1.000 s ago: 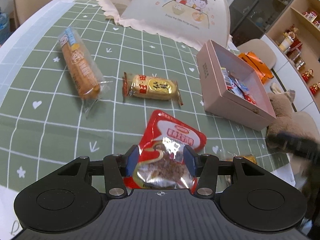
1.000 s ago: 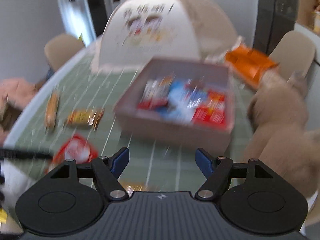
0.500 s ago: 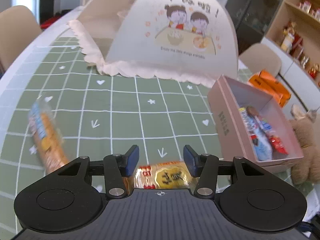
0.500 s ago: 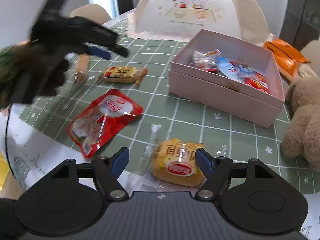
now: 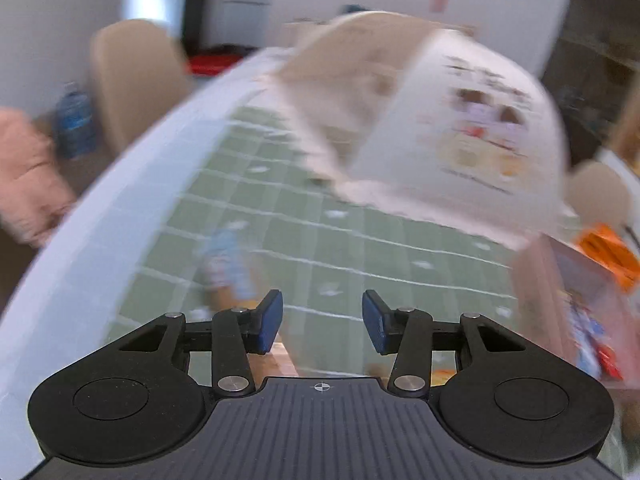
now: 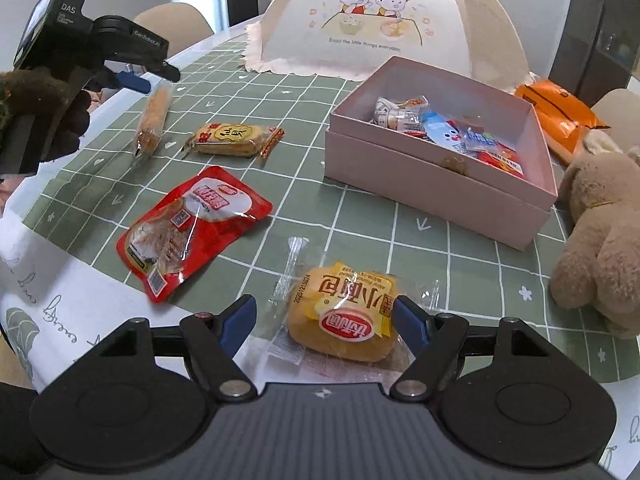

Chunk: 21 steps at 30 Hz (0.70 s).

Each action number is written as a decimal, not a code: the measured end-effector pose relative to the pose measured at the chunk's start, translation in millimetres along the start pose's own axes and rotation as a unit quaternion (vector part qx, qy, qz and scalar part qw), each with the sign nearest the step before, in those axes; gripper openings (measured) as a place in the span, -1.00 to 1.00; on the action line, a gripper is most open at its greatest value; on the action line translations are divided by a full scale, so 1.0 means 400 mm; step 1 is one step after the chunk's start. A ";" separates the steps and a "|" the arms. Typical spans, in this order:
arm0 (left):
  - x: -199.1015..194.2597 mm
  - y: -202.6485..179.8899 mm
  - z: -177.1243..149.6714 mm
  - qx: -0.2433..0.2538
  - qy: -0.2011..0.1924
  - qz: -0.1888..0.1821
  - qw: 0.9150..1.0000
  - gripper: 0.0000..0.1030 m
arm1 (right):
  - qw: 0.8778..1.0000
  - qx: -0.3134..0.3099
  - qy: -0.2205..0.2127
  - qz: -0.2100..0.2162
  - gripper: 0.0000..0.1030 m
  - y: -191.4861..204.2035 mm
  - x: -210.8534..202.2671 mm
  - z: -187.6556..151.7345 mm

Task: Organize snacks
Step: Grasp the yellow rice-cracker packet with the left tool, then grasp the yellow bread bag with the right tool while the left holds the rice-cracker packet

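Left gripper [image 5: 322, 322]: your blue pads stand apart with nothing between them. This view is smeared, so little else reads; from the right wrist view it hangs over the far-left table edge, beside the long stick snack.
Long biscuit stick in clear wrap [image 6: 152, 122]: lies lengthwise on the green grid tablecloth [image 6: 360, 224], loose, not yet boxed.
Gold rectangular cracker pack [image 6: 234, 140]: flat, just right of the stick, well apart from the box.
Red foil pouch with clear window [image 6: 192, 228]: lies slanted near the cloth's front edge — easy to pinch from the side, I'd judge.
Small yellow-wrapped bun in clear plastic [image 6: 344, 316]: sits between your right pads, touching neither that I can tell.
Right gripper [image 6: 325, 318]: jaws spread wide, straddling the bun, holding nothing — likely lined up to close on it.
Pale pink open cardboard box [image 6: 420, 168]: already holds several wrapped snacks; it looks like the destination, hence lidless.
Beige plush bear [image 6: 600, 240]: right of the box, touching its corner or nearly so.
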<state>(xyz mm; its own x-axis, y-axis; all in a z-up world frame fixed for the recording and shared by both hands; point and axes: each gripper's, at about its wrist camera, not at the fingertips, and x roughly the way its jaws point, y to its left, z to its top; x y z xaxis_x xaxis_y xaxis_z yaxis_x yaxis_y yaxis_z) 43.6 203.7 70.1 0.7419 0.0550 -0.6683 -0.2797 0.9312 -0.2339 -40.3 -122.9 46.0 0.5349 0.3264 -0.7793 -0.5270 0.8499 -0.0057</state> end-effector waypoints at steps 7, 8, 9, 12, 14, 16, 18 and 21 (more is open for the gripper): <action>0.123 -0.137 -0.037 0.097 0.087 -0.083 0.988 -0.06 | 1.000 -0.018 -0.001 0.007 0.51 0.032 -0.002 0.001; 0.136 -0.139 -0.041 0.096 0.093 -0.083 0.987 -0.07 | 1.000 -0.021 -0.001 0.010 0.51 0.036 -0.006 -0.002; 0.144 -0.136 -0.044 0.091 0.103 -0.090 0.986 -0.08 | 1.000 -0.024 -0.001 0.011 0.51 0.038 -0.011 -0.006; 0.136 -0.132 -0.056 0.095 0.127 -0.121 0.980 -0.09 | 1.000 -0.021 -0.001 0.004 0.51 0.030 -0.017 -0.023; 0.101 -0.142 -0.083 0.123 0.133 -0.122 0.976 -0.08 | 1.000 -0.008 0.004 0.002 0.51 0.012 -0.016 -0.031; 0.060 -0.143 -0.114 0.151 0.132 -0.116 0.973 -0.08 | 1.000 0.002 0.006 -0.009 0.51 -0.003 -0.013 -0.038; 0.032 -0.145 -0.135 0.175 0.137 -0.109 0.969 -0.07 | 1.000 0.012 0.009 -0.016 0.51 -0.018 -0.008 -0.042; 0.007 -0.151 -0.172 0.208 0.144 -0.092 0.963 -0.06 | 0.999 0.026 0.014 -0.021 0.51 -0.038 -0.002 -0.049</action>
<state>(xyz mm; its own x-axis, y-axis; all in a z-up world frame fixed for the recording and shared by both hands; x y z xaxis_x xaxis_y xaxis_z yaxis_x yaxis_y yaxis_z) 20.6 122.7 33.9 0.5385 -0.1718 -0.8249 0.1541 0.9826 -0.1040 -45.6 -144.2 34.6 0.5360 0.2795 -0.7966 -0.4690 0.8832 -0.0057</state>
